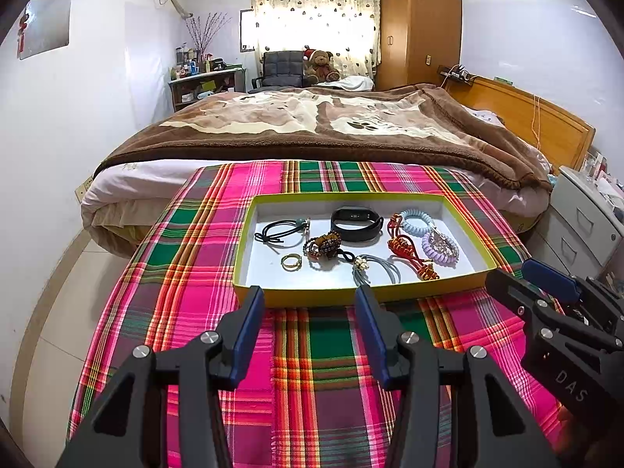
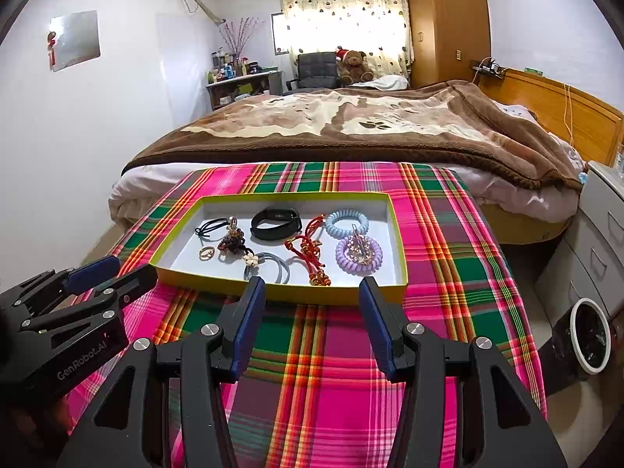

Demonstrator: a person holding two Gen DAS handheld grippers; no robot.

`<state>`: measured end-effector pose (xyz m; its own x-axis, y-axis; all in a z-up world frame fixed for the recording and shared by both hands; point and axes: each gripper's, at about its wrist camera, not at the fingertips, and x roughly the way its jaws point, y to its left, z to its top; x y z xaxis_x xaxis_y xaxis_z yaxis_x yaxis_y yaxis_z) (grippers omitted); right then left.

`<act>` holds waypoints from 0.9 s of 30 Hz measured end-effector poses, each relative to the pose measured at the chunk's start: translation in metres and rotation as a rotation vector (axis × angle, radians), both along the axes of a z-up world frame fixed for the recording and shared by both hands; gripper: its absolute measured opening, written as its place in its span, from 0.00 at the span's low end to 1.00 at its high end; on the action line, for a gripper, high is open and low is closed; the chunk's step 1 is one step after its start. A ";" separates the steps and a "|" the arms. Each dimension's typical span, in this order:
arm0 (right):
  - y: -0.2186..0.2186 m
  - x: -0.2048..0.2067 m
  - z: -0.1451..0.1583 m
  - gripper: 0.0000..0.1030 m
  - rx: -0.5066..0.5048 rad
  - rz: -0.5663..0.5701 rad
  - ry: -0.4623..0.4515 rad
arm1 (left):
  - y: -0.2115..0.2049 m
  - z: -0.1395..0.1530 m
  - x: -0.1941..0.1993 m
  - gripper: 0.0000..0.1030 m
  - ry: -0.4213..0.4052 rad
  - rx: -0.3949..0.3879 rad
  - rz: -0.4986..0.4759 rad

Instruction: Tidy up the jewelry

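Note:
A shallow yellow-rimmed tray (image 1: 312,295) (image 2: 273,292) sits on the plaid cloth and holds the jewelry: a black wristband (image 1: 355,224) (image 2: 276,223), a gold ring (image 1: 291,262) (image 2: 206,252), a black hair tie (image 1: 277,231), a brown beaded bracelet (image 1: 323,245), a grey flower hair tie (image 1: 376,269) (image 2: 267,267), a red knotted cord (image 1: 409,247) (image 2: 308,251), a blue coil tie (image 1: 416,221) (image 2: 347,223) and a purple coil tie (image 1: 440,245) (image 2: 358,254). My left gripper (image 1: 310,298) (image 2: 113,271) is open and empty just before the tray's near rim. My right gripper (image 2: 312,288) (image 1: 522,273) is open and empty beside it.
The plaid cloth (image 1: 312,351) covers a table at the foot of a bed with a brown blanket (image 1: 312,124). White drawers (image 2: 600,234) and a round bin (image 2: 591,335) stand at the right.

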<state>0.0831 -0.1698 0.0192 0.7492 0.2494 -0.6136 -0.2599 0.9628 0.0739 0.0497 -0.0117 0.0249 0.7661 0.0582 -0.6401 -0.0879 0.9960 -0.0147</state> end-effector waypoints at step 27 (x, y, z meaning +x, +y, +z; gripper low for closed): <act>-0.001 0.001 0.000 0.49 -0.007 -0.016 0.006 | 0.001 0.000 0.000 0.49 0.010 -0.005 0.013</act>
<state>0.0837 -0.1703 0.0189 0.7495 0.2328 -0.6197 -0.2441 0.9674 0.0682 0.0497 -0.0106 0.0245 0.7586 0.0647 -0.6483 -0.1010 0.9947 -0.0189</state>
